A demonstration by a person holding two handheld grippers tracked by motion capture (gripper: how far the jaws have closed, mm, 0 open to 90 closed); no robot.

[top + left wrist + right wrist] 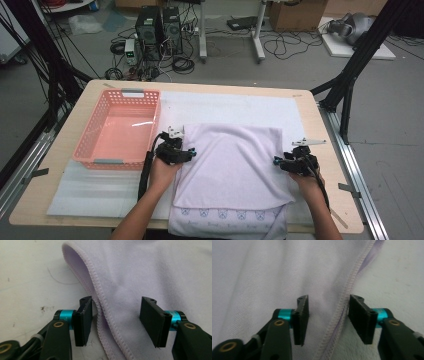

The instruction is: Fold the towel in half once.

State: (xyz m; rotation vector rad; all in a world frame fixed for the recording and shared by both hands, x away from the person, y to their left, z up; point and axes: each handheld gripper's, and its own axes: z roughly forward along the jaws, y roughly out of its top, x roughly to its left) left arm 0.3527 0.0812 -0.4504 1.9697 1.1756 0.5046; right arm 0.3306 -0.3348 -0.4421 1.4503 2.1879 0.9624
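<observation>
Both grippers sit low on a folded purple towel (pixel 232 165) in the middle of the high view, one at each side edge, and it looks like the towel is being folded, so each tool is set right where a hem can be picked up. Going from the left, a pink basket (pixel 102 157) waits in the upper left part of the table (pixel 310 107), just beside the towel; it may be where the towel goes when the folding is done. Next comes the left gripper (pixel 192 152), at the towel's left edge. In the left gripper view its jaws stand apart, with the stitched hem (pixel 100 306) running up between them. One pad (pixel 85 322) is on the white mat (pixel 225 105) right by the hem, and the other pad (pixel 153 322) rests on top of the cloth. They do not pinch it. On the right side of the high view is the right gripper (pixel 276 161), at the towel's right edge. Its jaws stand apart too, with the hem (pixel 338 312) between the pads (pixel 360 318), and nothing is squeezed. So the towel lies flat on the mat, held by no tool.
</observation>
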